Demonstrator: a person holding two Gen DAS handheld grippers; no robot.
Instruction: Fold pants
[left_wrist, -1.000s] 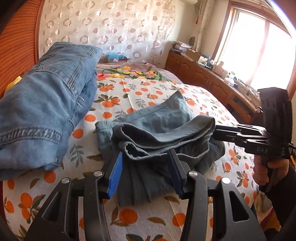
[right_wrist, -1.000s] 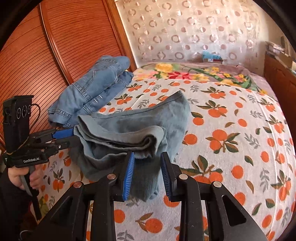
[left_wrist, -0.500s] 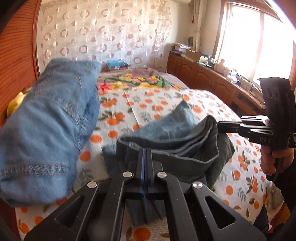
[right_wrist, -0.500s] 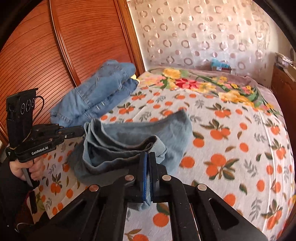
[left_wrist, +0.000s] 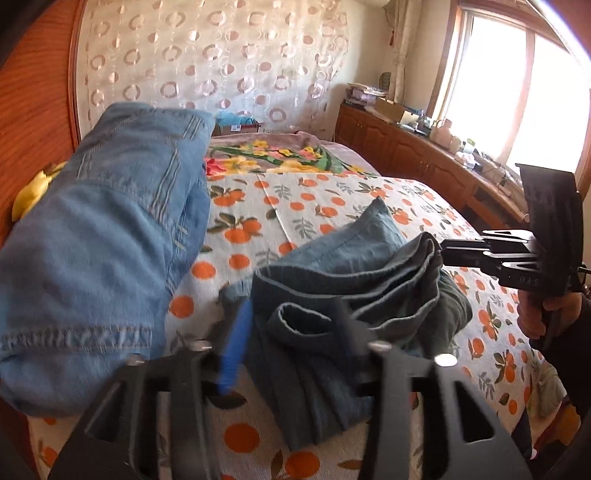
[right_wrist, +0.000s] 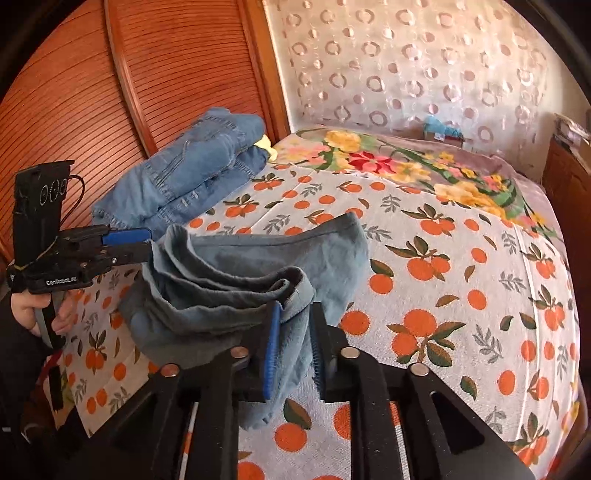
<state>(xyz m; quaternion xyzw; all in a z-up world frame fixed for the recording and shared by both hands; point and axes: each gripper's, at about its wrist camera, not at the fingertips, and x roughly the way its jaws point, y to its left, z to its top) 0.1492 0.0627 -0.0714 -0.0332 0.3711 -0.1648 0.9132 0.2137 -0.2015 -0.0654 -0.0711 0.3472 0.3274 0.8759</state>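
We're over the bed (right_wrist: 461, 295) with its orange-print cover, and the grey-blue pants (left_wrist: 354, 291) lie bunched in a folded heap near the close edge, one flap spread flat toward the middle of the bed. Our left tool (left_wrist: 291, 332) is down at the near left end of the heap, its jaws opening now, the blue pad (left_wrist: 232, 350) standing clear on the left and a rolled hem sitting in the gap between the two fingers; the picture is blurred here, so we cannot tell whether the right finger touches the cloth. From the right wrist view we see that same tool (right_wrist: 136, 243) reaching in from the left, fingers parted beside the pants' (right_wrist: 236, 280) layered edge. Our right tool (right_wrist: 295, 354) is at the opposite end, jaws opening too, with a hanging fold of the pants between the blue pads (right_wrist: 271, 350); the cloth drapes loose through the gap, pads not squeezing it. In the left wrist view the right tool (left_wrist: 454, 251) pokes in level at the far end of the heap, a hand (left_wrist: 535, 314) on its grip. Folded blue jeans (right_wrist: 184, 177) sit stacked by the wooden wall (right_wrist: 110, 92), well apart from our pants
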